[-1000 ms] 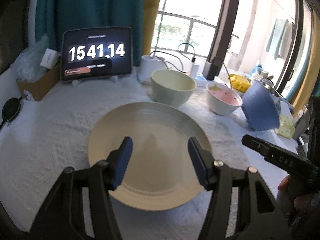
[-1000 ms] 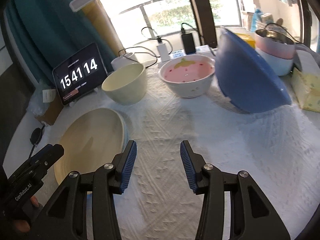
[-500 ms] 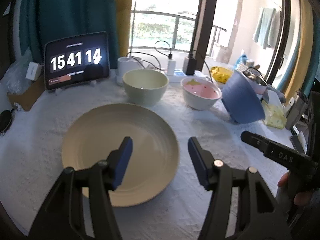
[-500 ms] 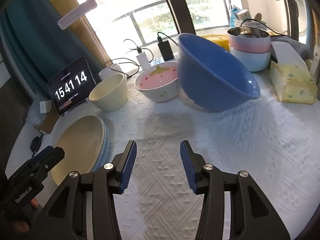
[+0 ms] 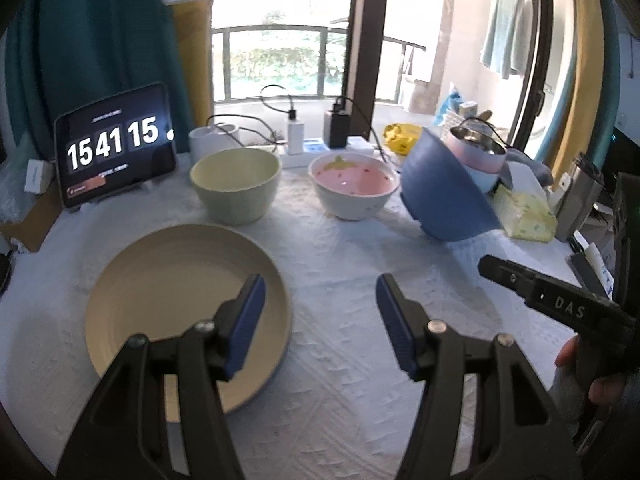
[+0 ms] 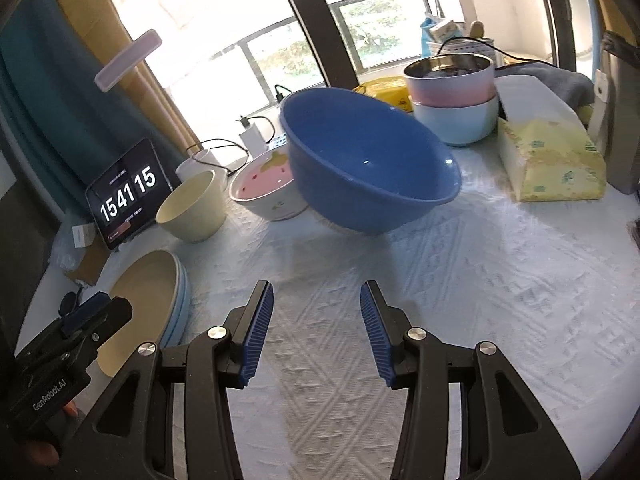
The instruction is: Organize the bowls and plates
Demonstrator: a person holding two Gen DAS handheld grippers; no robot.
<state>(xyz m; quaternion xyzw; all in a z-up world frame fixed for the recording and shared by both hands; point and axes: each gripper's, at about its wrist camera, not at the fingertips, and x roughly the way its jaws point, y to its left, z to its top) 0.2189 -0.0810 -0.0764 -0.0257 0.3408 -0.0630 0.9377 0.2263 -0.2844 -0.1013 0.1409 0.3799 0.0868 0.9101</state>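
**Grippers drift right, both empty**

Cream plate point(image 5: 168, 300), a second ago centred under the left gripper point(image 5: 320, 320), now lies beneath its left finger only. Right gripper point(image 6: 316, 332) hangs over bare tablecloth point(image 6: 480, 280), nearer the tilted blue bowl point(image 6: 368, 164) by the far edge. Both jaws stay half open, holding nothing.
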